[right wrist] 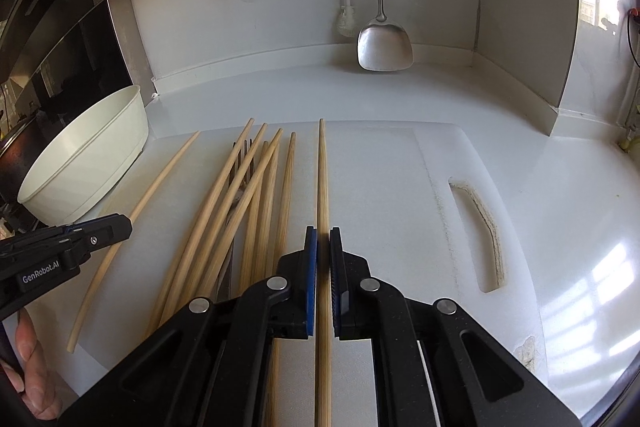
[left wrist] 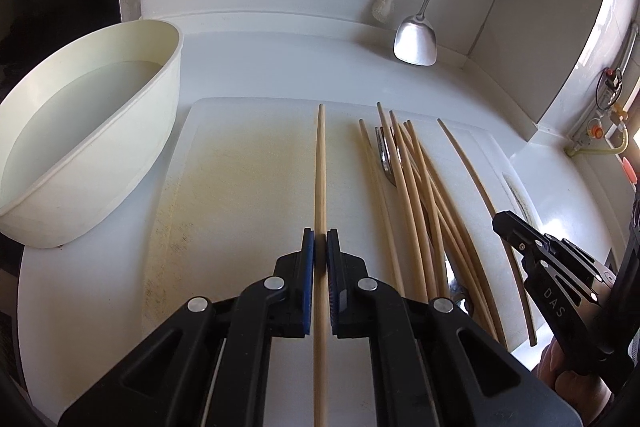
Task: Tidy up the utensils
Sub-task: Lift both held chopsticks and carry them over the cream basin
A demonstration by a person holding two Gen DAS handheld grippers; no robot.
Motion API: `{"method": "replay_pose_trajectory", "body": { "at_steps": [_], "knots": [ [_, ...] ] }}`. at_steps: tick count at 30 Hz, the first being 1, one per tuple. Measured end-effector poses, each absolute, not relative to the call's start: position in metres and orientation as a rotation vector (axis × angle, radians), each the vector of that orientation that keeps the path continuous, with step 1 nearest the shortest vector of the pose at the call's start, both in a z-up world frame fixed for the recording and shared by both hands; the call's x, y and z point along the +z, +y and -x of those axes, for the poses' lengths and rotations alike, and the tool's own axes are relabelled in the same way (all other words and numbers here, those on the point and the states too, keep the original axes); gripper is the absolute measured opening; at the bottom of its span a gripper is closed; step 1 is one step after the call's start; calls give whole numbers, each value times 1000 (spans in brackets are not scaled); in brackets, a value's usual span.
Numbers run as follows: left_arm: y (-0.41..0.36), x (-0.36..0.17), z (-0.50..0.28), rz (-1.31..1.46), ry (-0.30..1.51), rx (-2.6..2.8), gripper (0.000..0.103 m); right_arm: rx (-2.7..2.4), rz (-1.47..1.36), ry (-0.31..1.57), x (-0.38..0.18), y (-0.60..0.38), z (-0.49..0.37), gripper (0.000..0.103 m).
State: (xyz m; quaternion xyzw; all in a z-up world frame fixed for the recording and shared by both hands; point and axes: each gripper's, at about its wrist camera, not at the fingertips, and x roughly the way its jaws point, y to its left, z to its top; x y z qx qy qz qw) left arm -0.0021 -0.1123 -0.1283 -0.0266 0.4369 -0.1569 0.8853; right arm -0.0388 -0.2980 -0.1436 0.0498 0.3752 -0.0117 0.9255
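White cutting board (right wrist: 380,187) beside a bowl (left wrist: 92,131): we grip one chopstick (left wrist: 321,167) in the closed left gripper (left wrist: 320,247), another (right wrist: 323,179) in the right (right wrist: 323,247), sorting from the pile (right wrist: 248,211), likely pairing them next.

The counter (right wrist: 400,91) is a white, glossy surface that meets a white wall at the rear along a curved joint. 2 items lie directly on it. A white cutting board (right wrist: 380,187) lies flat at the centre, with a slotted handle hole near its right edge and yellowish staining on its left half. A cream bowl (left wrist: 80,131) stands on the counter just beside the board's left edge. The board carries a loose bundle of wooden chopsticks (right wrist: 240,203) with a metal fork (left wrist: 384,155) partly under them. A metal spatula (right wrist: 384,43) hangs at the rear wall, blade close to the counter; contact cannot be determined.
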Motion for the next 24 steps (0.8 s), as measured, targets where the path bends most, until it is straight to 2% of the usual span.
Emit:
{"method": "replay_pose_trajectory", "body": {
  "at_steps": [13,24],
  "knots": [
    [-103,-64,25,62,892,-295,7,43,-81,735,-72,-282,50,6],
    [-8,-1,22,112,840,-129,7,215,-47,717,-15,-200,19,6]
  ]
}}
